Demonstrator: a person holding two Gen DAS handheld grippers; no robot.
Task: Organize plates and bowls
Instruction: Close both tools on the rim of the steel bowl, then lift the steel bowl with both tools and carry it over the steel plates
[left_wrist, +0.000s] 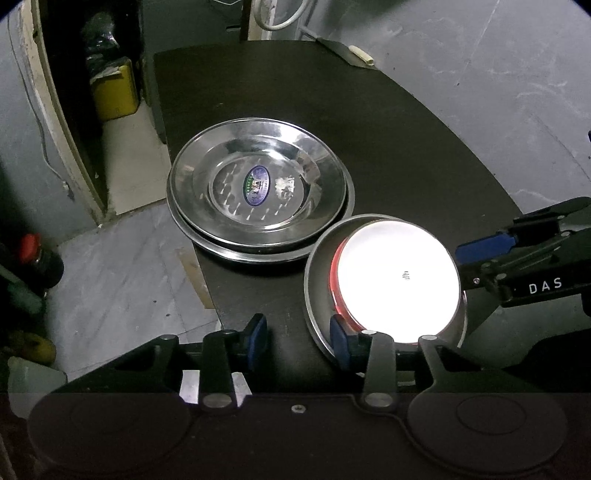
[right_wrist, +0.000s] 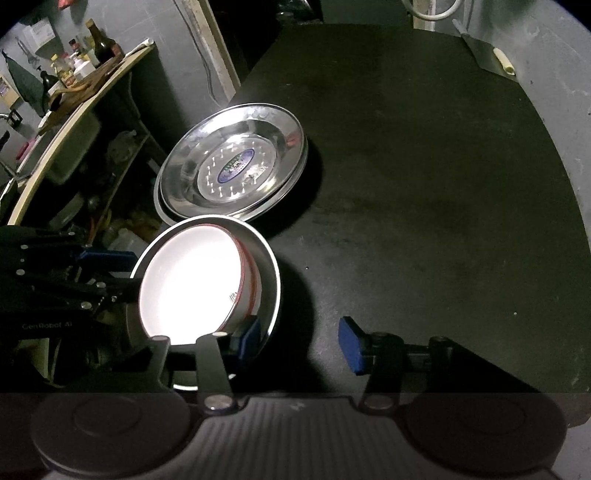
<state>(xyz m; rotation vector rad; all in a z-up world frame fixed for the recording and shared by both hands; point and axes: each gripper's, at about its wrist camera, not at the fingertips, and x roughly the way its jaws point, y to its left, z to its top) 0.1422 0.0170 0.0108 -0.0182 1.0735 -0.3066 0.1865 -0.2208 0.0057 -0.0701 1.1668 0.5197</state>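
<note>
Two stacked steel plates lie on the black table, also in the right wrist view. Beside them, a white bowl with a red rim sits inside a steel bowl; both show in the right wrist view, white bowl, steel bowl. My left gripper is open, its right finger at the steel bowl's near rim. My right gripper is open, its left finger at the steel bowl's rim. The right gripper shows in the left view.
A metal scraper with a pale handle lies at the table's far right corner. A shelf with bottles stands left of the table. A yellow container and floor clutter are beyond the table's left edge.
</note>
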